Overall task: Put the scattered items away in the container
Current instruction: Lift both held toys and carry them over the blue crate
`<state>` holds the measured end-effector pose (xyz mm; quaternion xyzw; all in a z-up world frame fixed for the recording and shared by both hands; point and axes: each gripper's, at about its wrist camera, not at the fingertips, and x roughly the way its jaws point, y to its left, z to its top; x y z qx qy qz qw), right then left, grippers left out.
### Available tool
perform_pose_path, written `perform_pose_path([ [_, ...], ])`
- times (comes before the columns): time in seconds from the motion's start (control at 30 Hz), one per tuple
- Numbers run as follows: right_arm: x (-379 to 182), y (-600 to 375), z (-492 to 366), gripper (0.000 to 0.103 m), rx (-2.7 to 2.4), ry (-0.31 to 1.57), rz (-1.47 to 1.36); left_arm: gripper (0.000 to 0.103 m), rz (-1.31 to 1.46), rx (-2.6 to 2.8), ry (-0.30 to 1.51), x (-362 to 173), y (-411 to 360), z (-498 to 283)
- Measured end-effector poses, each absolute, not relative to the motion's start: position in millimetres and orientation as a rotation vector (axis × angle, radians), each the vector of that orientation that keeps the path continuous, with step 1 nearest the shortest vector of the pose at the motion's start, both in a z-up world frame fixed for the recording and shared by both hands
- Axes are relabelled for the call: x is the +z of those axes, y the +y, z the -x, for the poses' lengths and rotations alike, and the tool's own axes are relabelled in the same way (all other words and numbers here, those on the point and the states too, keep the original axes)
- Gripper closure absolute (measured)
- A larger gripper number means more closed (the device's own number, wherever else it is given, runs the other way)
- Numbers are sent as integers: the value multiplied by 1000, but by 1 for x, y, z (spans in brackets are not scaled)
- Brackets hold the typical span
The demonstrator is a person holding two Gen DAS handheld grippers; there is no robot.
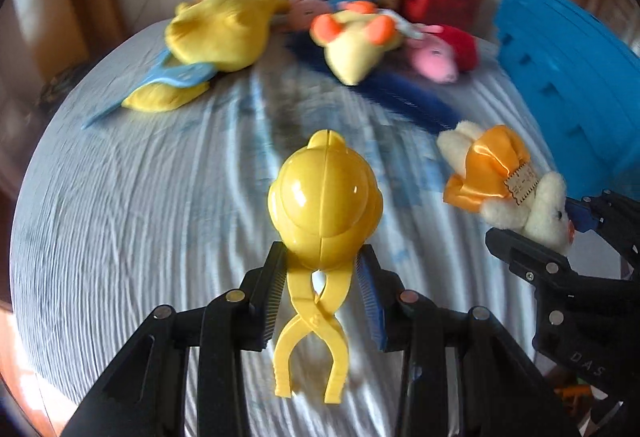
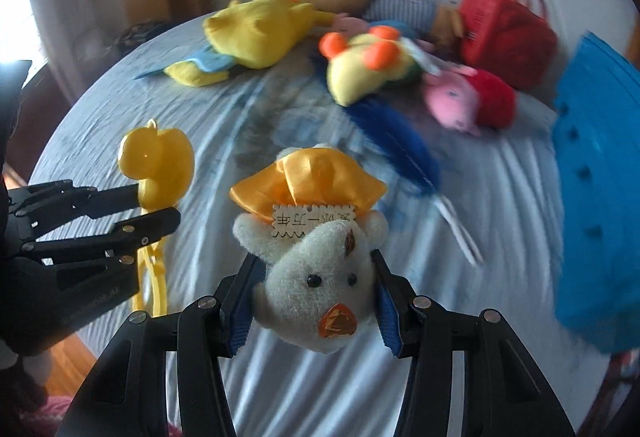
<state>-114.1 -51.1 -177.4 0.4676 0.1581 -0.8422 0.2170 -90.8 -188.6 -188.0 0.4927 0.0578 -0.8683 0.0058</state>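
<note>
The left tool is pinching the yellow hard plastic duck-shaped clamp toy just under its round head, where the two long handles cross and hang down. This toy looks light, stiff and shiny, so it may slip if the hold is weak; gripping at the narrow neck looks like a good spot. The right tool is pinching the small white fluffy plush animal with an orange satin dress by its soft head. It looks very light and squashy, so it should give under the pads and not break. Both toys are held up above the pale blue wrinkled bed sheet. The bright blue plastic container stands at the right, near the plush. More soft toys lie farther back on the bed.
</note>
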Motion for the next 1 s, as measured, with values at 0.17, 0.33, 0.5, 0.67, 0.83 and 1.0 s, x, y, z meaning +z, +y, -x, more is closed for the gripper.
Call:
perform_pose_path([
  [0.17,-165,-14,97,52,-2419,390,-1305,67,-1530,-2792,109,-175,-157,85],
  [0.33,-148,33,81,52,-2490,332,-1270,67,-1463,-2855,66,-154,-119,73],
  [0.5,-134,84,60,52,-2541,303,-1231,67,-1410,-2912,34,-132,-70,54],
  [0.67,-120,134,38,52,-2563,286,-1173,67,-1359,-2941,19,-115,-19,32],
  [0.83,-112,173,20,52,-2563,273,-1119,67,-1331,-2953,14,-108,26,11],
  [1.0,-103,206,6,52,-2570,265,-1087,67,-1324,-2962,14,-103,57,-2],
])
